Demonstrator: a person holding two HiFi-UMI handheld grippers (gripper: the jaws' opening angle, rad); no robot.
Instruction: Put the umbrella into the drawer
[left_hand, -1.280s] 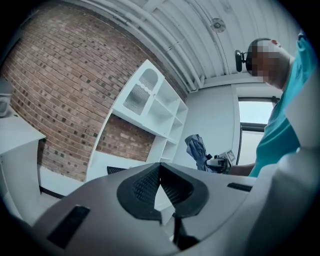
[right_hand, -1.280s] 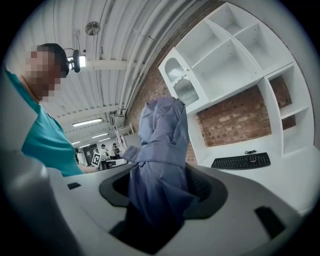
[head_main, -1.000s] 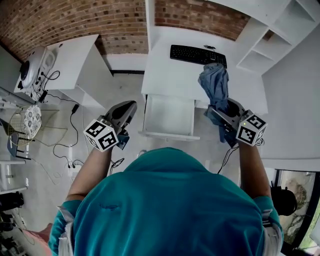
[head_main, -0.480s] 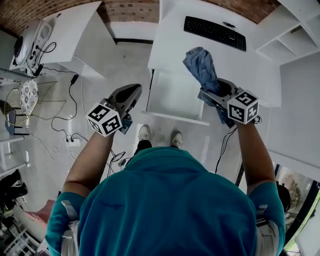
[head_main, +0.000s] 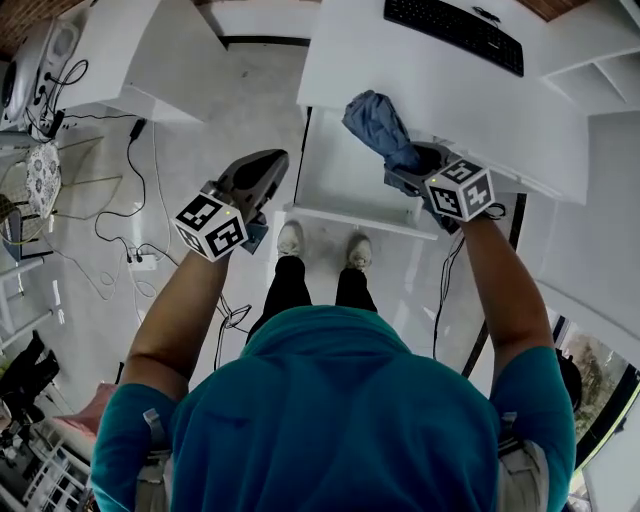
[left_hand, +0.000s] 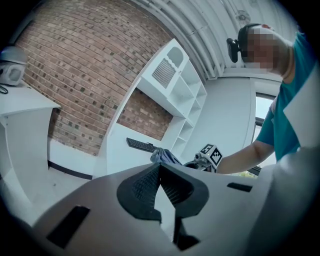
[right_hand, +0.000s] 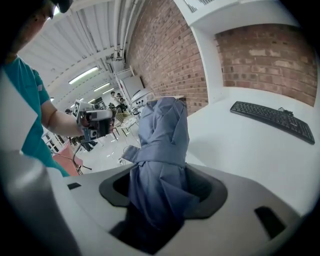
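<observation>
Right claw (head_main: 408, 166) (right_hand: 160, 192): jaws clamped on folded blue-grey fabric umbrella (head_main: 372, 118) (right_hand: 162, 142), canopy end pointing forward beyond jaws. In head view umbrella is held in air, over rear right corner of open white drawer (head_main: 340, 185), at front edge of white table (head_main: 400, 70). Black keyboard (head_main: 455, 30) farther back on table. Left claw (head_main: 268, 162) (left_hand: 160, 181): jaw tips pressed together, nothing between, off drawer's left side.
</observation>
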